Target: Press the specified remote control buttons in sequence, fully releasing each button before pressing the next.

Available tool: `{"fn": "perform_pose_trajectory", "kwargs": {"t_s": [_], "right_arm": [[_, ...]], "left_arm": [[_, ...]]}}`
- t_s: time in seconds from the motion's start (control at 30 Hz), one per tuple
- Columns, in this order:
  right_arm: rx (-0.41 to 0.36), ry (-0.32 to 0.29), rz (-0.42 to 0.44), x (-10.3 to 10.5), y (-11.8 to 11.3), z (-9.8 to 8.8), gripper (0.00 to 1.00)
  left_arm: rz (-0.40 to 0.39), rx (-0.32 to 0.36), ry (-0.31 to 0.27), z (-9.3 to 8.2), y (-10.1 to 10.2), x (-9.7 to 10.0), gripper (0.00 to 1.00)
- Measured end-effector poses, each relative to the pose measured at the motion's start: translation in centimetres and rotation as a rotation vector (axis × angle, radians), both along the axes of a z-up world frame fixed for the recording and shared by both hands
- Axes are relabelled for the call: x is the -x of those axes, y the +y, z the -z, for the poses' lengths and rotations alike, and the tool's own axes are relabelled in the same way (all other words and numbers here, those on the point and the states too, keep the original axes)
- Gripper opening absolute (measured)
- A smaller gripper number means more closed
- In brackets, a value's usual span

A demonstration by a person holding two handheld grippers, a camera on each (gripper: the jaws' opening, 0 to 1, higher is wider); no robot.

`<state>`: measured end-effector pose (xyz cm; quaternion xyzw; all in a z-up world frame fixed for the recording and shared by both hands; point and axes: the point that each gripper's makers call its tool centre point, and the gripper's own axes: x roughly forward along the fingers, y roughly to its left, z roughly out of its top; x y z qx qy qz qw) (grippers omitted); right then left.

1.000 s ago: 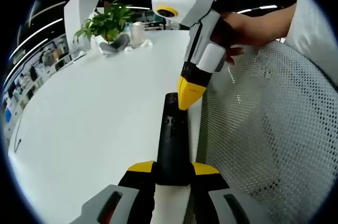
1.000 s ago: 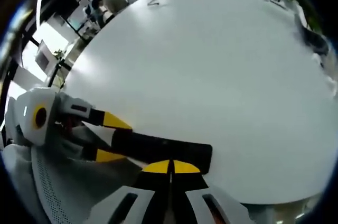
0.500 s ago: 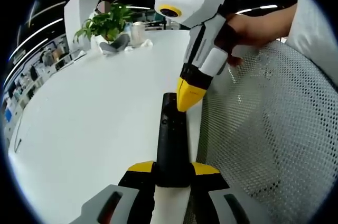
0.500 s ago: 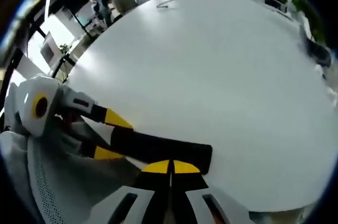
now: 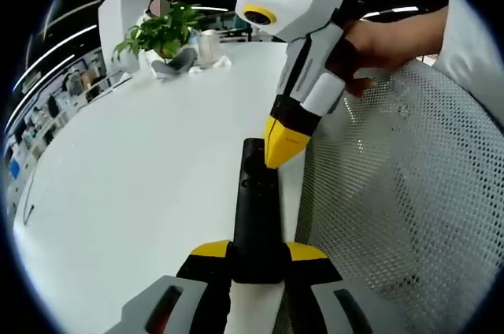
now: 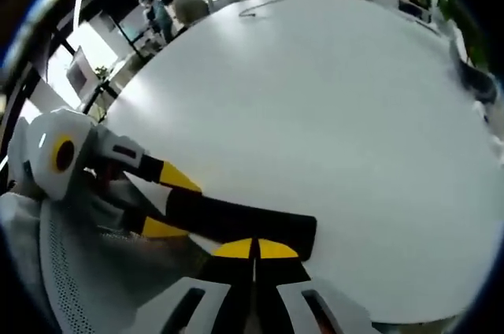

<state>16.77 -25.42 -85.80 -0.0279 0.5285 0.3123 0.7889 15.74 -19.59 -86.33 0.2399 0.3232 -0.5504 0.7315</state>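
Note:
A long black remote [image 5: 256,216] sticks out over the white table [image 5: 142,161], with my left gripper [image 5: 258,251] shut on its near end between yellow jaws. My right gripper [image 5: 281,149], held by a hand [image 5: 386,38], comes down from the upper right. Its yellow jaws are shut and their point is at the remote's far end, right side; whether it touches, I cannot tell. In the right gripper view the remote [image 6: 236,220] lies crosswise just ahead of the right gripper [image 6: 253,249], and the left gripper [image 6: 177,204] clasps its left end.
A white mesh chair [image 5: 394,192] stands right beside the table edge, seen also in the right gripper view as mesh chair [image 6: 71,271]. A potted plant [image 5: 153,35] with small items sits at the far end of the table. People stand far off in the office.
Both views have shifted a little. The right gripper has leaned slightly rightward and its shut tips stay at the remote's far end. The left gripper's hold is unchanged.

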Motion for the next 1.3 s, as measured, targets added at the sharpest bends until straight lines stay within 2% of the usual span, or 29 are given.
{"fn": "perform_pose_trajectory", "kwargs": {"t_s": [0.2, 0.33, 0.5, 0.63, 0.8, 0.93, 1.0, 1.17, 1.3], "right_arm": [[0.042, -0.091, -0.111, 0.13, 0.14, 0.01, 0.0], [0.05, -0.13, -0.152, 0.32, 0.39, -0.08, 0.0], [0.049, -0.124, -0.141, 0.17, 0.39, -0.09, 0.0], [0.046, -0.123, -0.143, 0.18, 0.35, -0.09, 0.0], [0.048, -0.128, -0.17, 0.16, 0.34, -0.07, 0.0], [0.078, -0.137, -0.225, 0.17, 0.4, -0.07, 0.0], [0.069, -0.138, -0.253, 0.16, 0.37, -0.06, 0.0], [0.002, -0.073, -0.249, 0.06, 0.31, -0.21, 0.0], [-0.012, -0.062, -0.259, 0.07, 0.41, -0.32, 0.0]], "left_arm": [[-0.03, -0.019, 0.003, -0.03, 0.09, 0.0, 0.25], [-0.086, -0.064, 0.017, -0.02, 0.16, 0.23, 0.25], [-0.127, -0.088, 0.021, 0.0, 0.31, 0.54, 0.25], [-0.117, -0.096, -0.001, 0.03, 0.3, 0.71, 0.25], [-0.118, -0.07, 0.016, 0.07, 0.4, 0.5, 0.25], [-0.104, -0.067, 0.012, 0.09, 0.25, 0.57, 0.25], [-0.099, -0.066, 0.012, 0.1, 0.21, 0.55, 0.25], [-0.087, -0.067, 0.012, 0.06, 0.21, 0.6, 0.25], [-0.086, -0.068, 0.012, 0.04, 0.27, 0.6, 0.24]]}}
